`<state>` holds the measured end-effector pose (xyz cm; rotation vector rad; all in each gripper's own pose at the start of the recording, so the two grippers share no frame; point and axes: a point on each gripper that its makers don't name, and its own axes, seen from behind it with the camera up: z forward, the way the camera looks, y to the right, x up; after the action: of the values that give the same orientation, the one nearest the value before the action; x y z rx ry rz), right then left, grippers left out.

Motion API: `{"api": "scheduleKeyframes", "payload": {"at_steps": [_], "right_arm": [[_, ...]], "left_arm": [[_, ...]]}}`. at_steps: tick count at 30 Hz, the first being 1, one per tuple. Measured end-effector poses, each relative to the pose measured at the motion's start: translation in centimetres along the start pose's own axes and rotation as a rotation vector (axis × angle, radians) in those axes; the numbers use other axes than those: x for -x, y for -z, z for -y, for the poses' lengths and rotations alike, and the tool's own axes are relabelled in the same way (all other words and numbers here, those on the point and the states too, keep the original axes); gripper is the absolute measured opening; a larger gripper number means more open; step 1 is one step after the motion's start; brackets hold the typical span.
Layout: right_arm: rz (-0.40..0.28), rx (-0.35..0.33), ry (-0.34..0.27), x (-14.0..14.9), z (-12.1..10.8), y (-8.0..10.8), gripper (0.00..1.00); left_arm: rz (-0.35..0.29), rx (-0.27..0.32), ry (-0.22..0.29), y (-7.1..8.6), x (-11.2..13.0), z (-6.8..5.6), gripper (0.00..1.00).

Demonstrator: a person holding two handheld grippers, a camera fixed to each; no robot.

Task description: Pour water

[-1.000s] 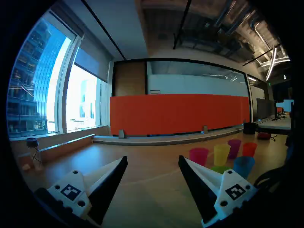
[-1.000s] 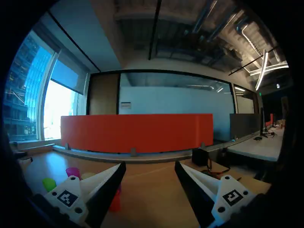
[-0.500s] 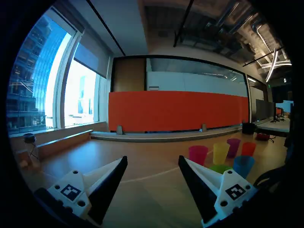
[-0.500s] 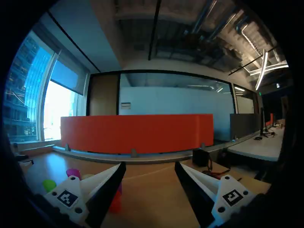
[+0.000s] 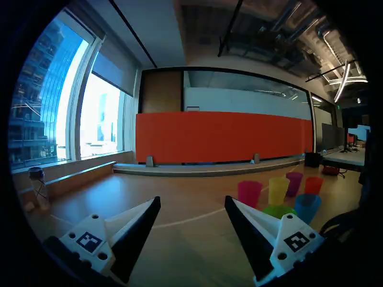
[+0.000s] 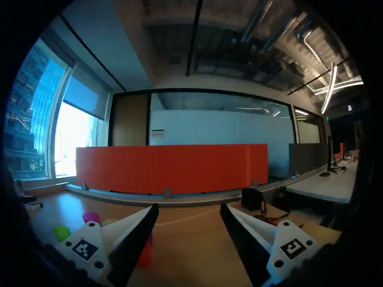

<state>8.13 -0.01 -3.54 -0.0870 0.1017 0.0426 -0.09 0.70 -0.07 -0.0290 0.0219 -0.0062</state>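
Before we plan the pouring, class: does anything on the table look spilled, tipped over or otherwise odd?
Nothing stands out. The coloured cups stand upright and the table looks dry. The green cup is half hidden behind the left gripper, so its pose is unclear.

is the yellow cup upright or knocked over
Upright. In the left gripper view the yellow cup stands rim up on the wooden table, its sides vertical. Whether it holds water, cannot tell.

Six cups are counted in the left gripper view: one pink cup [image 5: 250, 192], one yellow cup [image 5: 278, 190], one purple cup [image 5: 294, 182], one orange cup [image 5: 313, 184], one blue cup [image 5: 306, 206] and one green cup [image 5: 277, 211].
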Motion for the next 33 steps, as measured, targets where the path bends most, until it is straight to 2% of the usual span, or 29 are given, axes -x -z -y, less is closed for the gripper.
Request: {"api": "scheduleKeyframes", "payload": {"at_steps": [12, 17, 24, 33], "right_arm": [[-0.013, -0.018, 0.042, 0.0, -0.3, -0.4, 0.99], [-0.015, -0.04, 0.059, 0.7, 0.2, -0.7, 0.99], [0.004, -0.078, 0.043, 3.0, 1.3, -1.5, 0.99], [0.036, -0.086, 0.018, 6.9, 1.3, -1.8, 1.0]], "left_arm": [[0.001, 0.0, -0.001, 0.0, -0.1, 0.1, 1.0], [0.002, 0.0, -0.001, 0.0, -0.1, 0.1, 1.0], [0.002, 0.0, -0.001, 0.1, -0.1, 0.0, 1.0], [0.002, 0.0, -0.001, 0.1, 0.0, 0.1, 1.0]]}}
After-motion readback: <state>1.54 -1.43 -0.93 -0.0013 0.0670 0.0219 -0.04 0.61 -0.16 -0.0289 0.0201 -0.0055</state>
